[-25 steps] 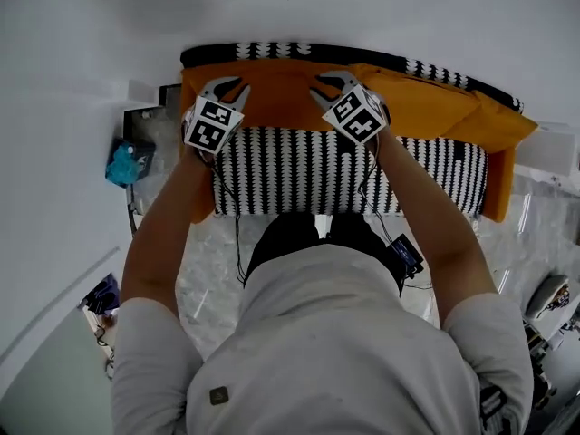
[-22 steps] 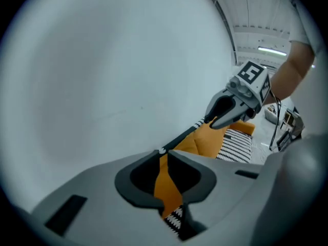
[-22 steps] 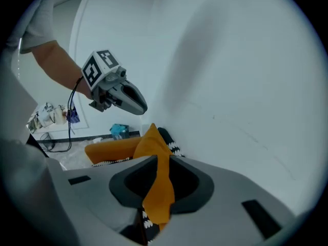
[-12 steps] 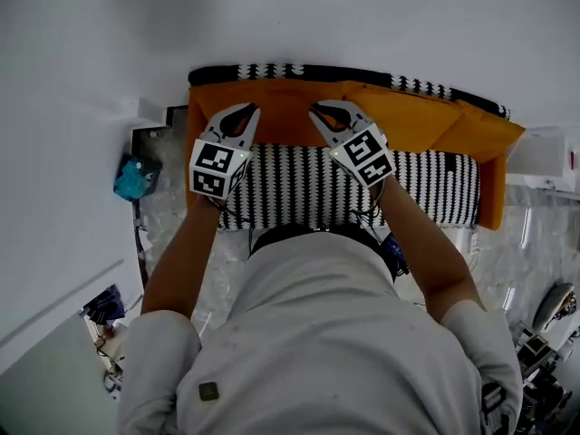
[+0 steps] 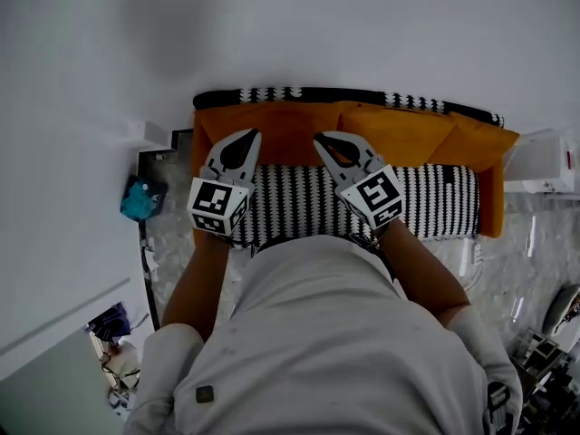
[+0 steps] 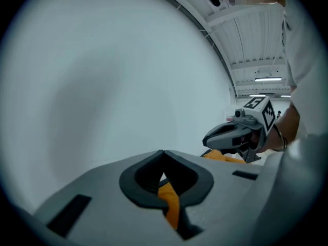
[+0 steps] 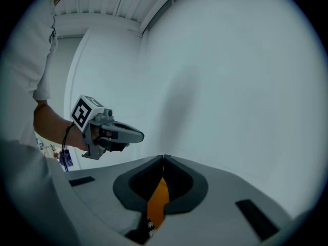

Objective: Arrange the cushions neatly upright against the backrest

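Note:
Several orange cushions lie along the black-and-white patterned backrest (image 5: 362,96) of a sofa (image 5: 426,198). The leftmost orange cushion (image 5: 285,123) is gripped at its near edge by both grippers, side by side. My left gripper (image 5: 246,138) has just been closing and is shut, with orange fabric (image 6: 170,201) pinched between its jaws. My right gripper (image 5: 323,140) has also just been closing and is shut on orange fabric (image 7: 158,201). Each gripper view shows the other gripper level beside it: the right gripper (image 6: 241,132) and the left gripper (image 7: 110,132). Two more orange cushions (image 5: 399,130) (image 5: 476,143) lean to the right.
A plain white wall (image 5: 317,25) rises right behind the sofa. A teal object (image 5: 138,198) sits on the marbled floor (image 5: 526,252) to the left of the sofa. A white box (image 5: 544,161) stands at the sofa's right end.
Both grippers went from jaws apart at the left cushion to shut on its fabric. They have risen together, lifting the cushion's near edge.

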Action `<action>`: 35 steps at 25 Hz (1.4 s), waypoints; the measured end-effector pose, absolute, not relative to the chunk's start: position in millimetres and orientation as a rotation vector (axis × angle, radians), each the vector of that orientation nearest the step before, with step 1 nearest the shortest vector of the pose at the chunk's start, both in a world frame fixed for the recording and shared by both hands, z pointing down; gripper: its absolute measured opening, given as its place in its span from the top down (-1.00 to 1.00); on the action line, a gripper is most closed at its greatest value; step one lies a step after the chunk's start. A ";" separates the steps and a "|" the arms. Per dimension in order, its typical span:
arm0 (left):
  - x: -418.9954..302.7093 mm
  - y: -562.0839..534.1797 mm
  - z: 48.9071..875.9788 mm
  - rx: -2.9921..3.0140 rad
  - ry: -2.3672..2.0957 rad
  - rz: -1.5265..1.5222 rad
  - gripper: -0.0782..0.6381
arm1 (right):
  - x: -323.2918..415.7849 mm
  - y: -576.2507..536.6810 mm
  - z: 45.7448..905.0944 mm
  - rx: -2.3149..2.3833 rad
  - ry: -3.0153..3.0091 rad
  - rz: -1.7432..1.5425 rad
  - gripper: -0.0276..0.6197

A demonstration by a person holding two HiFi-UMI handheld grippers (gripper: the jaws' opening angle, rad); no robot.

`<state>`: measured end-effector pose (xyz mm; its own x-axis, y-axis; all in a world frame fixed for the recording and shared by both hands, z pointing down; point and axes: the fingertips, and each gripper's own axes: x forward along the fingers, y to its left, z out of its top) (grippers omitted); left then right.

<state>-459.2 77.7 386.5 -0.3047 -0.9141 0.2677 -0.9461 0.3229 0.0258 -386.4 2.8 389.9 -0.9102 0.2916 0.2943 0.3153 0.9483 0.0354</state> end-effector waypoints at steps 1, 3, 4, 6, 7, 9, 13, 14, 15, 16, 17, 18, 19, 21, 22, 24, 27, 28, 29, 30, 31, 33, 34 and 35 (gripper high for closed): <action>-457.1 77.0 386.5 1.699 -2.351 0.201 0.76 | -385.3 1.3 389.1 -0.442 -2.816 -0.120 0.83; -454.2 74.0 385.1 1.715 -2.338 0.186 0.76 | -385.2 -4.8 386.8 -0.424 -2.822 -0.112 0.83; -452.1 71.6 383.7 1.728 -2.327 0.170 0.76 | -384.9 -8.3 385.0 -0.414 -2.826 -0.106 0.83; -446.3 66.3 380.6 1.757 -2.302 0.149 0.76 | -382.4 -13.0 380.7 -0.403 -2.836 -0.102 0.83; -443.4 64.2 379.0 1.770 -2.294 0.151 0.76 | -380.6 -13.9 378.4 -0.403 -2.840 -0.106 0.83; -439.6 61.8 375.0 1.785 -2.292 0.178 0.76 | -376.3 -14.0 375.1 -0.414 -2.844 -0.128 0.83; -435.1 59.0 365.2 1.789 -2.310 0.205 0.76 | -362.1 -18.8 375.7 -0.441 -2.830 -0.170 0.83; -432.3 57.5 363.5 1.788 -2.310 0.194 0.76 | -357.6 -21.6 375.6 -0.441 -2.830 -0.178 0.83; -428.6 56.0 362.8 1.785 -2.309 0.179 0.76 | -352.8 -24.4 375.3 -0.440 -2.831 -0.181 0.83; -424.3 54.7 362.8 1.779 -2.309 0.166 0.76 | -347.5 -26.9 374.7 -0.439 -2.834 -0.180 0.83; -418.9 53.4 363.1 1.773 -2.310 0.161 0.76 | -341.6 -29.0 373.7 -0.437 -2.838 -0.176 0.83; -412.0 52.1 363.5 1.768 -2.312 0.161 0.76 | -334.5 -30.9 372.3 -0.436 -2.843 -0.171 0.83; -403.5 50.7 363.8 1.766 -2.313 0.163 0.76 | -326.4 -32.5 371.0 -0.436 -2.849 -0.166 0.83; -383.2 46.9 364.7 1.769 -2.309 0.174 0.76 | -307.3 -35.7 370.0 -0.438 -2.856 -0.165 0.83; -372.4 44.3 364.8 1.774 -2.304 0.180 0.76 | -297.0 -37.7 369.8 -0.440 -2.857 -0.166 0.83; -349.9 38.4 363.1 1.789 -2.294 0.185 0.76 | -275.3 -42.8 368.4 -0.440 -2.862 -0.164 0.83; -313.9 31.8 358.6 1.804 -2.291 0.197 0.76 | -241.8 -51.1 363.7 -0.427 -2.877 -0.162 0.83; -301.7 30.3 357.0 1.804 -2.292 0.201 0.76 | -230.6 -53.4 361.8 -0.422 -2.884 -0.158 0.83; -289.2 29.1 355.2 1.803 -2.295 0.203 0.76 | -219.0 -55.2 360.1 -0.419 -2.890 -0.155 0.83; -276.3 28.1 353.2 1.803 -2.299 0.204 0.76 | -206.7 -56.6 359.0 -0.418 -2.894 -0.155 0.83; -263.4 27.3 351.1 1.803 -2.303 0.204 0.76 | -194.4 -57.7 358.1 -0.422 -2.897 -0.156 0.83; -238.4 26.4 346.4 1.810 -2.305 0.205 0.76 | -171.6 -58.8 356.0 -0.438 -2.901 -0.157 0.83; -226.9 26.5 343.9 1.814 -2.306 0.206 0.76 | -161.6 -59.1 354.5 -0.446 -2.902 -0.157 0.83; -216.1 26.9 341.6 1.817 -2.308 0.207 0.76 | -152.4 -59.4 352.8 -0.453 -2.904 -0.159 0.83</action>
